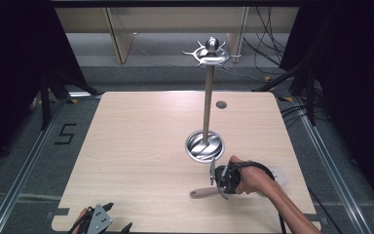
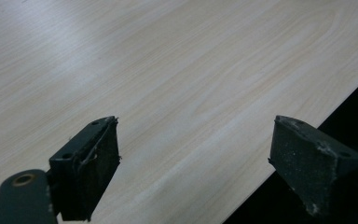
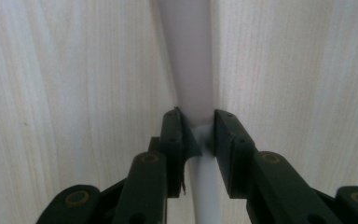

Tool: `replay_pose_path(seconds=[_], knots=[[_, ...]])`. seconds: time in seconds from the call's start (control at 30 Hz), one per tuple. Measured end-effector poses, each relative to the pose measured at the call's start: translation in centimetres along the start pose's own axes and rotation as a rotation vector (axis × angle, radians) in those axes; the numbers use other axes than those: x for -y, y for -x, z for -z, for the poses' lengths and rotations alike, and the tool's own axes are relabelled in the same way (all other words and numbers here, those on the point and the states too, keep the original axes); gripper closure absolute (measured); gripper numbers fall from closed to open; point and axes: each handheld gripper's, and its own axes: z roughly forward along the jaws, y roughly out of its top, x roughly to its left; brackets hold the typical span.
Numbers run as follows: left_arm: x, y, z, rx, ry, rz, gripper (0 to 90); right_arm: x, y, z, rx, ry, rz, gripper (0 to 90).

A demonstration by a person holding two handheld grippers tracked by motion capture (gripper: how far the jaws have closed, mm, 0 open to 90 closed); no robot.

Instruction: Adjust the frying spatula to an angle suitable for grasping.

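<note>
Pale wood-grain table (image 1: 141, 146): rectangular, rounded corners; a small grey round grommet (image 1: 221, 104) near the far edge.

Tall chrome utensil stand (image 1: 207, 102): round dished base right of table centre, thin upright pole, ring of hooks under a ball knob at the top.

Utensil with a pale beige flat handle (image 1: 203, 193): lying on the table near the front, right of centre. Its working end is hidden behind the right hand; kind cannot be told.

Right gripper (image 1: 217, 181): the right gripper view shows its jaws closed narrowly on the handle (image 3: 190, 70), pads touching both sides.

Left gripper (image 1: 111, 214): at the table's front-left edge, partly cut off by the frame. The left gripper view shows its jaws spread wide over bare wood, holding nothing.
</note>
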Motion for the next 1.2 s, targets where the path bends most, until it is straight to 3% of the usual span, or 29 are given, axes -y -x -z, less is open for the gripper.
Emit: replay_pose_path(seconds=[0.03, 0.07, 0.1, 0.13, 0.27, 0.3, 0.33, 0.37, 0.43, 0.47, 0.5, 0.53, 0.57, 0.6, 0.63, 0.67, 0.7, 0.77, 0.8, 0.83, 0.87, 0.9, 0.93, 0.97, 1.0, 1.03, 1.07, 1.1, 1.2], knots=[[0.0, 0.1, 0.0, 0.0, 0.003, 0.004, 15.0, -0.3, -0.3, 0.0, 0.003, -0.017, 0.011, 75.7], [0.0, -0.1, 0.1, 0.0, -0.01, -0.023, 15.0, -0.4, -0.3, -0.1, -0.003, -0.011, 0.018, 76.0], [0.0, 0.0, 0.0, 0.003, -0.006, 0.007, 15.0, -0.4, -0.4, -0.1, -0.006, -0.017, 0.014, 76.3], [0.0, 0.0, 0.0, 0.003, -0.006, 0.007, 15.0, -0.4, -0.4, -0.1, -0.006, -0.017, 0.014, 76.3], [0.0, -0.2, 0.0, 0.0, -0.011, -0.016, 15.0, 0.5, -0.4, 0.0, 0.036, 0.041, 0.002, 76.6], [0.1, 0.0, -0.2, -0.004, 0.006, 0.01, 15.0, 0.7, -0.4, -0.1, 0.041, 0.063, -0.002, 76.6], [0.0, -0.3, -0.2, -0.007, 0.0, -0.038, 15.0, 0.8, -0.4, 0.0, 0.045, 0.059, -0.019, 76.7], [0.0, -0.4, -0.1, -0.011, -0.009, -0.049, 15.0, 1.0, -0.2, -0.2, 0.052, 0.096, 0.005, 76.6], [0.0, -0.3, -0.1, -0.003, -0.014, -0.025, 15.0, 1.7, -0.1, 0.2, 0.059, 0.129, -0.047, 76.8], [0.0, -0.3, -0.1, -0.003, -0.014, -0.025, 15.0, 1.7, -0.1, 0.2, 0.059, 0.129, -0.047, 76.8], [0.1, -0.1, -0.1, -0.003, -0.004, -0.002, 15.0, 2.3, 0.0, 0.5, 0.086, 0.181, -0.076, 76.8], [0.1, -0.1, -0.1, -0.003, -0.004, -0.002, 15.0, 2.3, 0.0, 0.5, 0.086, 0.181, -0.076, 76.8], [0.1, 0.0, -0.1, -0.004, -0.012, 0.017, 15.0, 2.9, -0.1, 1.1, 0.089, 0.211, -0.112, 76.8], [0.1, 0.0, -0.1, -0.004, -0.012, 0.017, 15.0, 2.9, -0.1, 1.1, 0.089, 0.211, -0.112, 76.8], [0.1, -0.1, -0.1, -0.004, -0.015, -0.003, 15.0, 3.5, 0.2, 1.4, 0.109, 0.286, -0.107, 76.8], [0.1, -0.1, -0.1, -0.004, -0.015, -0.003, 15.0, 3.5, 0.2, 1.4, 0.109, 0.286, -0.107, 76.8], [0.0, -0.2, -0.1, -0.002, -0.018, -0.009, 15.0, 4.1, 0.1, 2.0, 0.129, 0.334, -0.17, 76.8], [0.1, -0.1, -0.1, -0.004, -0.016, 0.007, 15.0, 4.5, 0.2, 2.2, 0.129, 0.366, -0.179, 76.8], [0.0, -0.4, -0.1, -0.002, -0.01, -0.035, 15.0, 5.3, 0.1, 2.9, 0.154, 0.419, -0.233, 76.8], [0.0, -0.2, -0.2, -0.002, 0.004, -0.014, 15.0, 5.3, 0.1, 2.9, 0.154, 0.419, -0.233, 76.8], [0.1, 0.0, -0.1, -0.005, -0.015, 0.02, 15.0, 5.9, 0.1, 3.5, 0.2, 0.472, -0.235, 76.9], [0.1, 0.0, -0.1, -0.005, -0.015, 0.02, 15.0, 5.9, 0.1, 3.5, 0.2, 0.472, -0.235, 76.9], [0.0, -0.2, -0.1, 0.001, -0.017, -0.011, 15.0, 6.2, -0.1, 3.8, 0.223, 0.498, -0.274, 76.9], [0.0, -0.2, -0.1, -0.001, -0.021, -0.014, 15.0, 7.0, -0.1, 4.5, 0.249, 0.558, -0.308, 76.9], [0.0, -0.2, -0.1, -0.001, -0.021, -0.014, 15.0, 7.0, -0.1, 4.5, 0.249, 0.558, -0.308, 76.9], [0.0, -0.2, -0.1, -0.001, -0.021, -0.014, 15.0, 7.6, 0.0, 5.0, 0.27, 0.607, -0.324, 76.9], [0.0, -0.1, -0.1, -0.001, -0.019, -0.015, 15.0, 7.9, -0.3, 5.3, 0.266, 0.628, -0.367, 76.9], [0.1, 0.0, -0.1, -0.003, -0.015, 0.005, 15.0, 8.2, -0.3, 5.5, 0.266, 0.652, -0.378, 76.9], [0.0, -0.1, -0.1, -0.001, -0.017, -0.012, 15.0, 8.8, -0.3, 5.9, 0.277, 0.707, -0.378, 76.9]])
